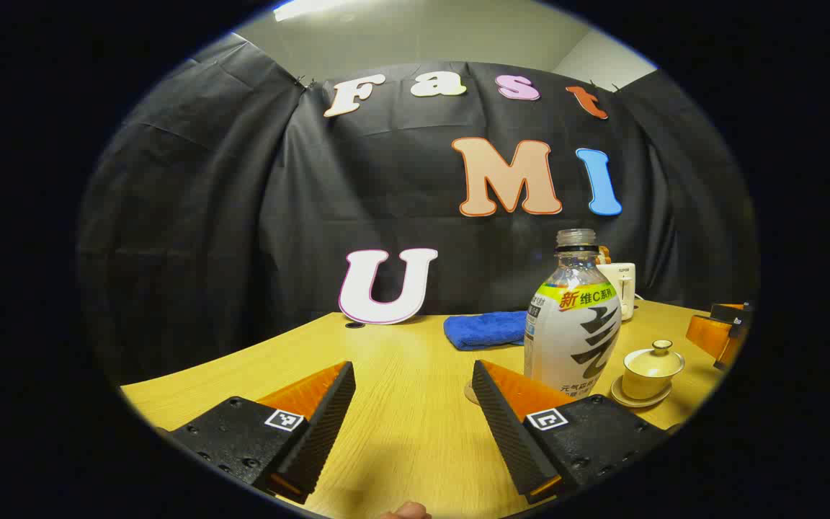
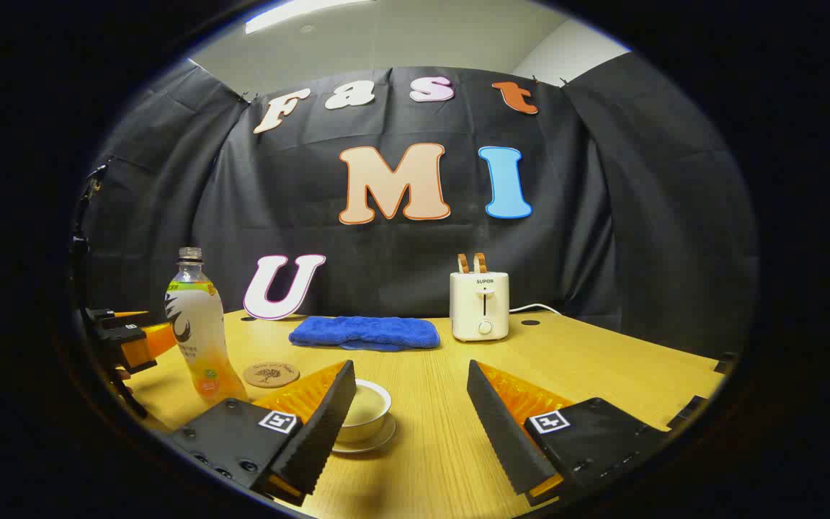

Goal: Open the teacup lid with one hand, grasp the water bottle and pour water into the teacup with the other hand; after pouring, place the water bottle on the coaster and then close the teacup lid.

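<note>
In the left gripper view, the left tool (image 1: 413, 404) hangs low over the wooden worktop (image 1: 400, 432) with its fingers spread wide and nothing between them. Just past its right finger stands the water bottle (image 1: 573, 324), upright and uncapped, on the bare wood. A sliver of the round coaster (image 1: 470, 393) peeks out at the bottle's foot, beside it rather than under it as far as can be told. Right of the bottle sits the teacup (image 1: 649, 375) on its saucer (image 1: 638, 398), with the knobbed lid (image 1: 654, 357) in place. Farther back a folded blue towel (image 1: 485, 329) lies toward the worktop's far edge, and a white toaster (image 1: 620, 285) shows partly behind the bottle.

In the right gripper view, the right tool (image 2: 411, 404) is likewise spread and empty, hovering over the worktop's near part. The teacup (image 2: 366, 411) sits just beyond its left finger, partly hidden by it. The coaster (image 2: 271, 374) lies a little farther off, bare, with the bottle (image 2: 195, 328) standing just beside it toward the left edge. The other tool (image 2: 130, 335) shows at that left edge, near the bottle but not touching it. The towel (image 2: 364, 332) and toaster (image 2: 480, 305) sit along the far edge.
</note>
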